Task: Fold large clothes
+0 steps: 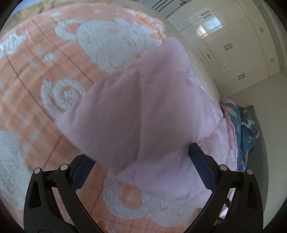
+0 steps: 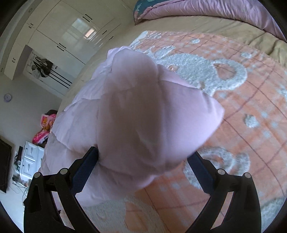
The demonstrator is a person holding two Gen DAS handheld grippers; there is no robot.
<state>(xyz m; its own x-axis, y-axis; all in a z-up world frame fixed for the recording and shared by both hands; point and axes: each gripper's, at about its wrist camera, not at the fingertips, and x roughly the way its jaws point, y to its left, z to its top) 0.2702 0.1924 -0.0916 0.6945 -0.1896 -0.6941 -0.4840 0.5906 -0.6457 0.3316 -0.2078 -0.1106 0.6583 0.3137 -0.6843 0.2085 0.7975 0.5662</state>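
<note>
- The pale pink garment, puffy and quilted by the look of it, is lifted above the bed. A thick bunch of it hangs in front of each camera, while the rest trails down toward the bed's edge nearest the wardrobes.
- The left gripper has a wad of the pink fabric between its blue pads. The jaws stand fairly wide apart, so it seems clamped on bulk, not on a thin edge.
- The right gripper looks the same in its own view. Pink fabric fills the gap between the blue pads, which are spread by the thickness of the bunch.
- Slipping is the first risk. A slick, padded shell held as a bundle can slide out under its own weight, and one side dropping would spoil the fold.
- Uneven layers are the second. Each grip may hold several layers or only the outer one, and I cannot tell which, so the piece may land twisted or doubled askew.
- Both views are largely blocked by cloth, so lining up hems on laying down would be done half blind.
- Below lies the orange and white blanket, whose fluffy pile may drag at the fabric and rumple it.
- The trailing part near the bed's edge could slide off toward the floor, pulling the rest after it.
- The folded quilt lies well apart and looks no hindrance.
</note>
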